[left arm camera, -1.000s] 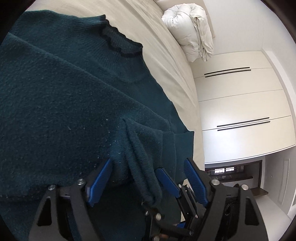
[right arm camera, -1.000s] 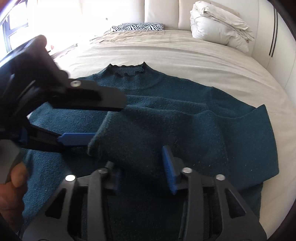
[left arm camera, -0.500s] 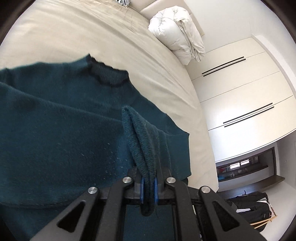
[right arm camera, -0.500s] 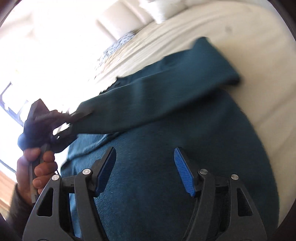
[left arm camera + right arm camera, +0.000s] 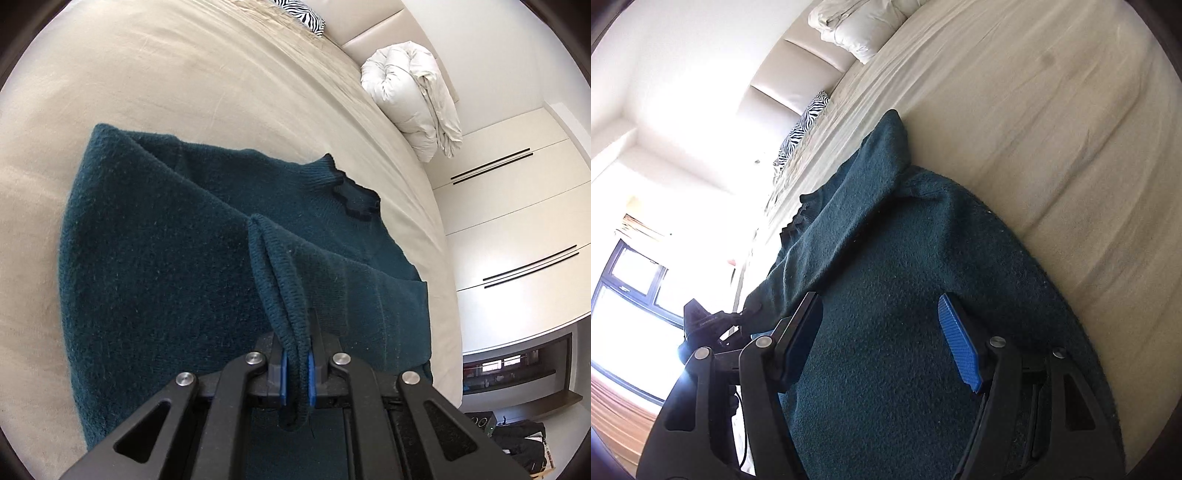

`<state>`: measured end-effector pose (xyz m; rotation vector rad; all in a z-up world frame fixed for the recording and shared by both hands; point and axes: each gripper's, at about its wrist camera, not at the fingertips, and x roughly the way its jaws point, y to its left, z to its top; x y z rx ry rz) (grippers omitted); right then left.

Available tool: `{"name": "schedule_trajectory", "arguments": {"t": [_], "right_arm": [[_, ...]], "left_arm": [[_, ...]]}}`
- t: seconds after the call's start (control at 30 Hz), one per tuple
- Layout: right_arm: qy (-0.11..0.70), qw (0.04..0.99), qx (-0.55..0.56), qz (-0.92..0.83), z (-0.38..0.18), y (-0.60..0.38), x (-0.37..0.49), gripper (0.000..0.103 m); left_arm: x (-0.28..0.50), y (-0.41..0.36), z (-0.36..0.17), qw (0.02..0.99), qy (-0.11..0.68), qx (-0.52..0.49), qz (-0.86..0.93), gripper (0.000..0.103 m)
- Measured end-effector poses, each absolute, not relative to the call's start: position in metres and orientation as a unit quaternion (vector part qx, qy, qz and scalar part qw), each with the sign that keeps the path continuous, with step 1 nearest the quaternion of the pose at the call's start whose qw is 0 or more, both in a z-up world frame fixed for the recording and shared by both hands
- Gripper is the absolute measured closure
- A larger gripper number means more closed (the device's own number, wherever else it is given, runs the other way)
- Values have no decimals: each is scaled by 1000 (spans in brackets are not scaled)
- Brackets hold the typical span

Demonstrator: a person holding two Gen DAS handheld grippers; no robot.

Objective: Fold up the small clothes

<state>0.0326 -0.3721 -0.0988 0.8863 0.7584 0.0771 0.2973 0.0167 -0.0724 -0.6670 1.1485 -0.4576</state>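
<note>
Now the left hand-held gripper (image 5: 295, 363) pinches the ribbed cuff (image 5: 282, 291) of the dark teal knitted sweater (image 5: 155, 280) lying on the beige bed (image 5: 221, 74); the right hand-held gripper (image 5: 882, 343) hovers spread above it, gripping nothing

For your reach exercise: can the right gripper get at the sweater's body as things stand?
Probably yes: the right gripper is open just above the sweater, with nothing between its fingers and the knit.

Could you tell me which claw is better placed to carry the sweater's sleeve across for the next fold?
Left. The left claw is already shut on the sleeve cuff of the teal sweater, while the right claw hovers open over the body, holding nothing.
</note>
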Motion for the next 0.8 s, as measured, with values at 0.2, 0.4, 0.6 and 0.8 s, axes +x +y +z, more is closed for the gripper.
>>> {"name": "schedule_trajectory", "arguments": {"t": [0.2,0.4,0.6,0.8], "right_arm": [[359,826,432,38,-93,-376,40,39],[356,818,449,53,-83,-380,75,37],[339,793,504,36,-93,-401,115,37],[303,775,554,26,-101,-428,106,45]], "left_arm": [[300,22,-86,765,531,-299,-208,95],[300,20,-86,768,530,-291,-210,95],[300,15,-81,777,525,-271,-216,95],[302,16,-87,774,523,-280,-221,94]]}}
